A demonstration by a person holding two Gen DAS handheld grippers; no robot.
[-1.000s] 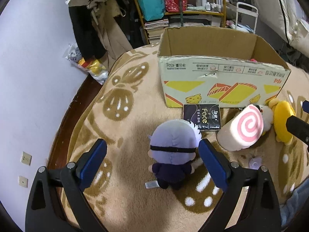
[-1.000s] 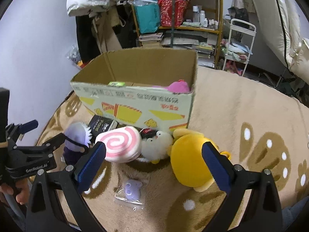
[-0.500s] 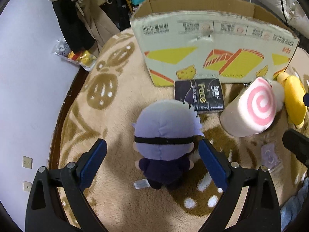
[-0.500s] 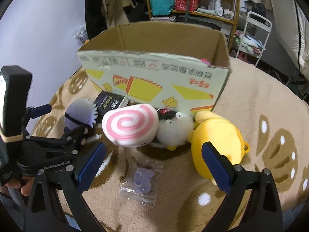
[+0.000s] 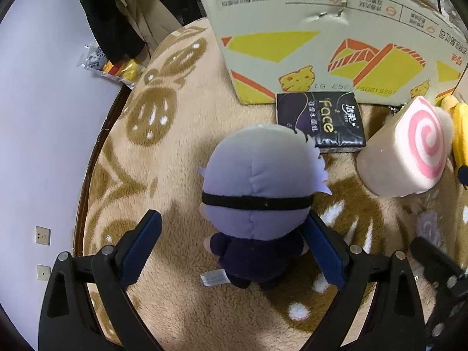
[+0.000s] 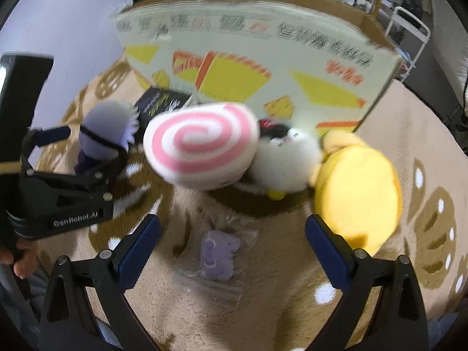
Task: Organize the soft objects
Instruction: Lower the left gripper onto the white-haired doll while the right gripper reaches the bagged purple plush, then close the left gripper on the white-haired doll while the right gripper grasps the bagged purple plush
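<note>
A plush doll with a pale purple head and dark body (image 5: 257,199) stands on the tan blanket, its body between the wide-open fingers of my left gripper (image 5: 234,239); the right finger touches its side. It also shows in the right wrist view (image 6: 105,131). A pink-swirl roll cushion (image 6: 201,143), a white fluffy toy (image 6: 286,158) and a yellow plush (image 6: 356,193) lie ahead of my open, empty right gripper (image 6: 234,239). A small purple item in a clear bag (image 6: 218,251) lies between its fingers.
An open cardboard box (image 5: 330,38) stands on the blanket behind the toys. A dark tissue pack (image 5: 320,122) lies at its base. A wall and the bed's edge are to the left. Shelves and a cart stand behind the box.
Both grippers have moved forward and down toward the toys. The left gripper's fingers now flank the doll's body. The right view is blurred by motion.
</note>
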